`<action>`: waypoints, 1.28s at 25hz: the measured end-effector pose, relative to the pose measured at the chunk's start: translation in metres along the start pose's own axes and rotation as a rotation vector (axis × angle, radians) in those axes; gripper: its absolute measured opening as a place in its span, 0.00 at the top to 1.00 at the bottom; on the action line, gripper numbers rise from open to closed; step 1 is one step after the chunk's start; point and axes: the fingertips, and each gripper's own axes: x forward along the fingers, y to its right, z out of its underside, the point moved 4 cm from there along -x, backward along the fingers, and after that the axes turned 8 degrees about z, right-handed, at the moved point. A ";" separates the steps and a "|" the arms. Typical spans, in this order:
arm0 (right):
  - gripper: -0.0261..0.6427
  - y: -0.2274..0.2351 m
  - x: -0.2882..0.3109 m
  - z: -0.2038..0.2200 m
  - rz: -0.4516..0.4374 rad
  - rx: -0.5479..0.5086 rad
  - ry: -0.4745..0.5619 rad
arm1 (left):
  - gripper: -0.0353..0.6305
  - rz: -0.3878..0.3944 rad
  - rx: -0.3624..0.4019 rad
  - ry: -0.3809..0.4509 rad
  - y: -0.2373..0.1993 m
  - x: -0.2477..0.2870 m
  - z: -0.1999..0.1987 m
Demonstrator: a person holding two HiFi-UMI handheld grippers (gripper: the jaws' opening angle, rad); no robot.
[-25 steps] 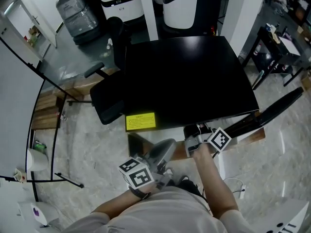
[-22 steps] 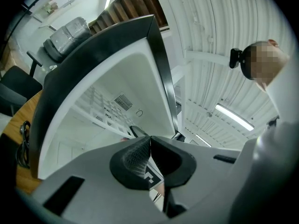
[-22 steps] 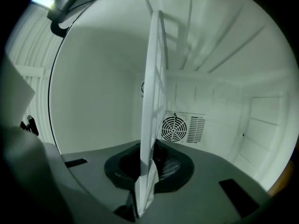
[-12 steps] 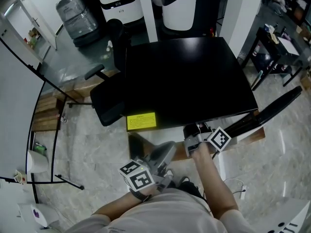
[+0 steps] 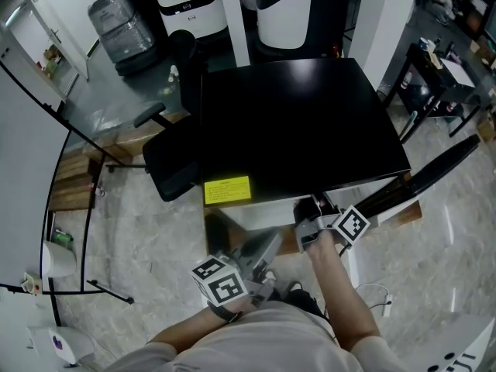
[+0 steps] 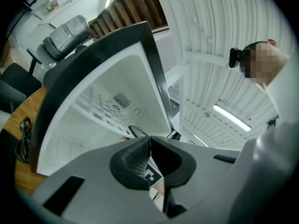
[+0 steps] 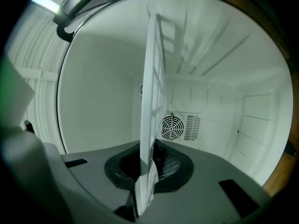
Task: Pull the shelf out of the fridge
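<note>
A small black fridge (image 5: pixel 294 122) stands in front of me with its door (image 5: pixel 434 173) swung open to the right. My right gripper (image 5: pixel 314 222) reaches into the fridge's open front. In the right gripper view its jaws (image 7: pixel 148 169) are shut on the edge of the white wire shelf (image 7: pixel 152 92), which runs edge-on into the white interior toward a round fan grille (image 7: pixel 173 126) on the back wall. My left gripper (image 5: pixel 260 262) hangs low by my body, away from the fridge. Its jaws (image 6: pixel 149 155) are shut with nothing between them.
A black office chair (image 5: pixel 167 161) stands close to the fridge's left side. A yellow label (image 5: pixel 227 190) sits on the fridge's front left edge. White machines (image 5: pixel 190 2) and a water bottle (image 5: pixel 124 22) stand behind. A wooden board (image 5: pixel 403 211) lies under the open door.
The right gripper has drawn back very slightly toward me while holding the shelf. The left gripper has hardly moved.
</note>
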 end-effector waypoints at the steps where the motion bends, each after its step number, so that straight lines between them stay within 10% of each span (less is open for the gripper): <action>1: 0.90 0.000 -0.002 0.000 -0.001 0.002 0.002 | 0.93 0.000 0.000 0.001 0.000 -0.001 0.000; 32: 0.90 -0.003 -0.065 0.019 0.010 0.005 0.024 | 0.93 0.081 0.006 -0.039 0.031 -0.007 0.026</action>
